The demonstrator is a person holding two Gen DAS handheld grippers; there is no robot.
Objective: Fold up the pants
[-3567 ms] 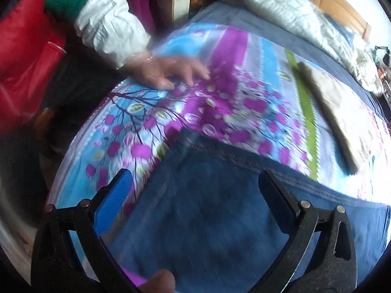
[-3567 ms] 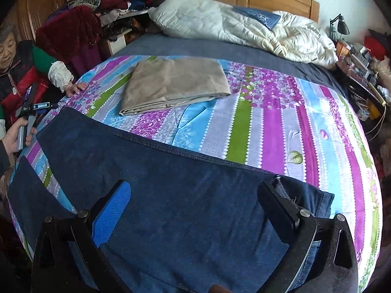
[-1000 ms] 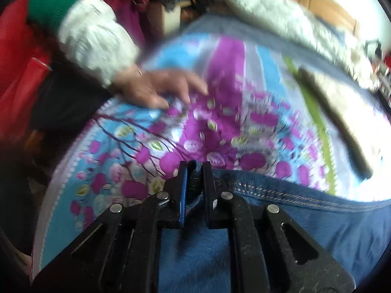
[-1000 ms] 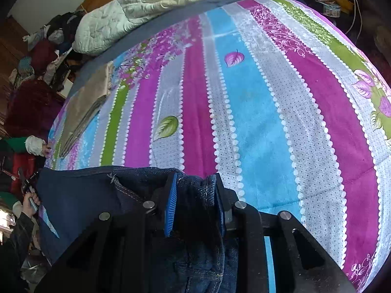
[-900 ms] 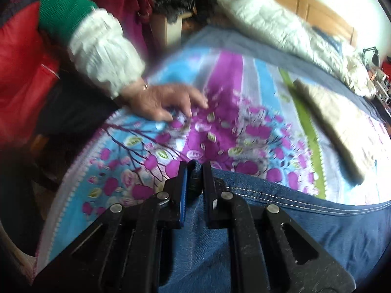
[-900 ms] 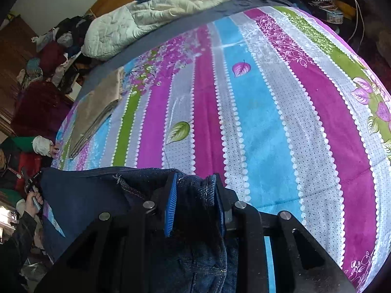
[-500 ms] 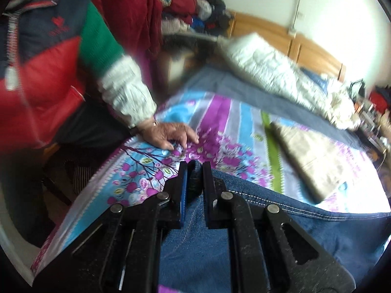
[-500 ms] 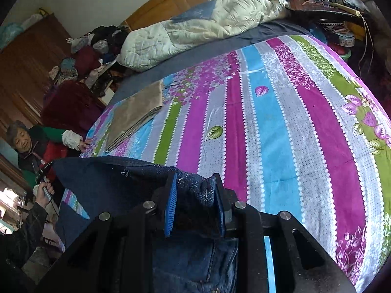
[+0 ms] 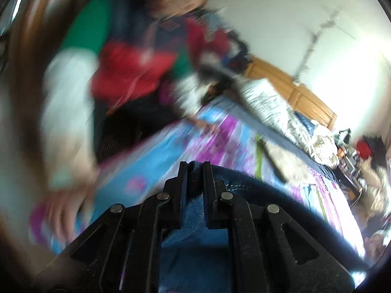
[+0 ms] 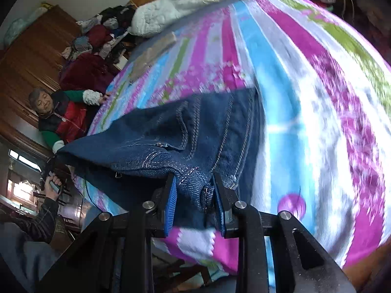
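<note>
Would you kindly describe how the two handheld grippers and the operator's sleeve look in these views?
Both are matte black plastic linkages with silver rivets. The right gripper has ribbed blue pads lining its fingers; the left gripper shows plain black fingers. The operator's sleeve, low in the right wrist view, is a dark plaid. No cables show.

The pants (image 10: 190, 131) hang above the bed (image 10: 293, 78), one end pinched in the right gripper (image 10: 195, 190), the far end in the left gripper (image 9: 195, 171). A folded cloth (image 10: 154, 51) lies behind them on the bed, a quilt (image 10: 185, 2) heaped beyond that. A seated person (image 10: 61, 114) is at the bed's left edge.
</note>
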